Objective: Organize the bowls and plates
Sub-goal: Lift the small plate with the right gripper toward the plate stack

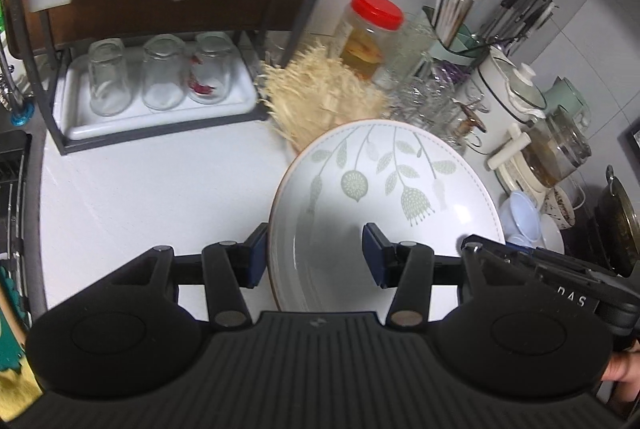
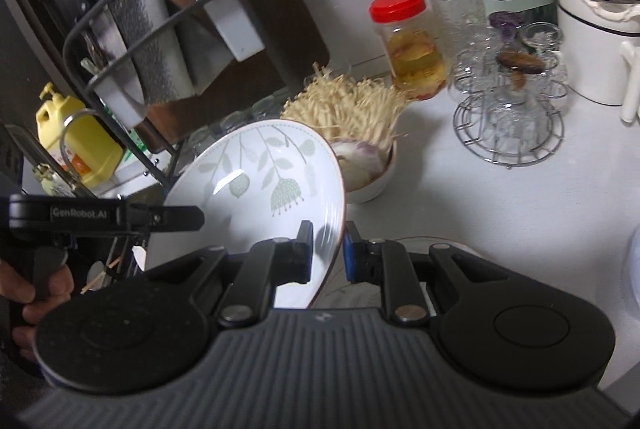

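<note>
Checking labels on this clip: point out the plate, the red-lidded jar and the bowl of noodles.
plate point(image 2: 256, 185), right wrist view, on its leaf-patterned face.
red-lidded jar point(image 2: 416, 57), right wrist view, on its clear body.
bowl of noodles point(image 2: 374, 185), right wrist view, on its white outer wall.

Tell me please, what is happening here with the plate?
A person holds a gripper in each hand above a white counter. The right gripper has its jaws closed on the rim of the leaf-patterned plate, holding it tilted off the counter. The left gripper is open around the plate's opposite edge, not yet clamping it. Behind the plate stands a bowl of enoki mushrooms.
</note>
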`<state>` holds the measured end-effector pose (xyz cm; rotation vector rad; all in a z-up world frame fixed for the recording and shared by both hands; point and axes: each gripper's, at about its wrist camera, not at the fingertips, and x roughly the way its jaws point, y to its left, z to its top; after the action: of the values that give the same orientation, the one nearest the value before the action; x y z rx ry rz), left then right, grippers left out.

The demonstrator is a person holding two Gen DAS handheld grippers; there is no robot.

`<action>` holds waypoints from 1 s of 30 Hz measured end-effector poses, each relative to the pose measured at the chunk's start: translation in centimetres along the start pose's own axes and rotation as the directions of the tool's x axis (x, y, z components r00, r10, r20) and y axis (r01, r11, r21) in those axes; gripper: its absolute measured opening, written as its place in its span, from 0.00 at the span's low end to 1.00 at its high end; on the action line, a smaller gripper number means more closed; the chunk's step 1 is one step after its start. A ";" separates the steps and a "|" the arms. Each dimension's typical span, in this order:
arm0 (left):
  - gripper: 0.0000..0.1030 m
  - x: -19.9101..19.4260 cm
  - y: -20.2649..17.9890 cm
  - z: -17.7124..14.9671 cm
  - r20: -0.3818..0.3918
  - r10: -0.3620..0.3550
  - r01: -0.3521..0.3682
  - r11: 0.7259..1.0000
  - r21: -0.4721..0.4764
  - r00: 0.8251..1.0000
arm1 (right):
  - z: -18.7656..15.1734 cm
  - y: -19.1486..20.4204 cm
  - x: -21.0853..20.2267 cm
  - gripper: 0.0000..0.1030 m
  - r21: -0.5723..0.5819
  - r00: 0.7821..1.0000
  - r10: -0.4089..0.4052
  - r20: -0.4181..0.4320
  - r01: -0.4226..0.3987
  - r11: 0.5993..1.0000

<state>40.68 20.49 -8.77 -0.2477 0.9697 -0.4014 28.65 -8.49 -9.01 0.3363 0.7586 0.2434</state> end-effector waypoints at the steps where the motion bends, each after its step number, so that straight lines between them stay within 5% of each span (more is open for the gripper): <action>1: 0.53 0.0 -0.5 -0.1 -0.001 -0.006 0.006 1.000 -0.002 1.000 | 0.2 -0.4 -0.5 0.18 0.003 1.000 0.001 0.004 -0.001 1.000; 13: 0.53 4.6 -6.2 -2.3 -0.113 0.031 -0.027 0.999 0.037 0.993 | -1.5 -5.7 -2.6 0.18 0.035 0.999 -0.047 -0.016 0.048 0.998; 30: 0.53 12.9 -9.6 -5.3 -0.298 0.190 -0.149 0.977 0.154 0.935 | -5.2 -11.3 -0.5 0.18 0.108 0.993 -0.066 -0.102 0.077 0.991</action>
<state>40.58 6.07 -17.69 0.0207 1.2602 -0.3480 25.70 -17.95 -16.59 0.4046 0.8819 0.1507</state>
